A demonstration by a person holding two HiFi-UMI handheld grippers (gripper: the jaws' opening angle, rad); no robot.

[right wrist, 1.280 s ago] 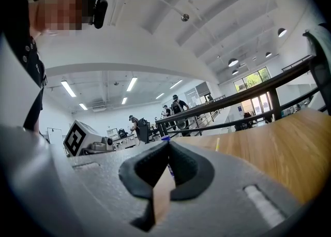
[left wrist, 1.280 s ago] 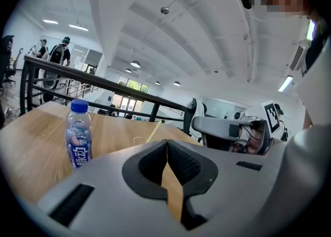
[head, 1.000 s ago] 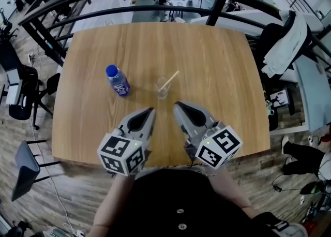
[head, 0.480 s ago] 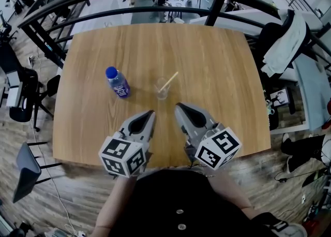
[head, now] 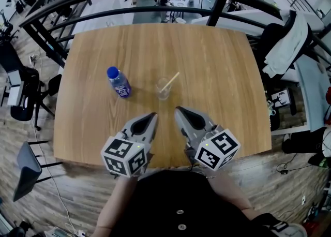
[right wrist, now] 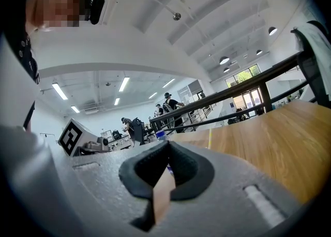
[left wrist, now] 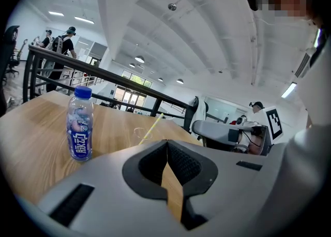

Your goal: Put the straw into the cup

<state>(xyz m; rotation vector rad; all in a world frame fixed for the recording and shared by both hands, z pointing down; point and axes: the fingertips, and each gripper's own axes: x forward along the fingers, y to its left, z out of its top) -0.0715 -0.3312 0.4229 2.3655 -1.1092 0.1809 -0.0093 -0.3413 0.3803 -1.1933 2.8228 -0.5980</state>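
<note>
- At mid-bench (head: 217, 49): the cup (head: 163, 89) stands upright. The straw (head: 171, 80) is already in it, its top leaning out over the rim on the side away from the bottle (head: 119, 82).
- Bottle: upright, near the cup, not touching it.
- Left gripper (head: 151, 116): on the near side of the cup, apart from it. Jaws pressed together, nothing between them.
- Right gripper (head: 178, 110): beside the left one, also short of the cup. Jaws closed and empty.
- Judgement: task looks done, with no grip on anything.
- Risk 1: the cup looks light and clear. A forward nudge from either gripper could tip it and spill the straw out.
- Risk 2: the straw leans far over. A brush on its free end could lever it out or pull the cup over.
- Risk 3: a sideways sweep of the left gripper could knock the bottle into the cup.
</note>
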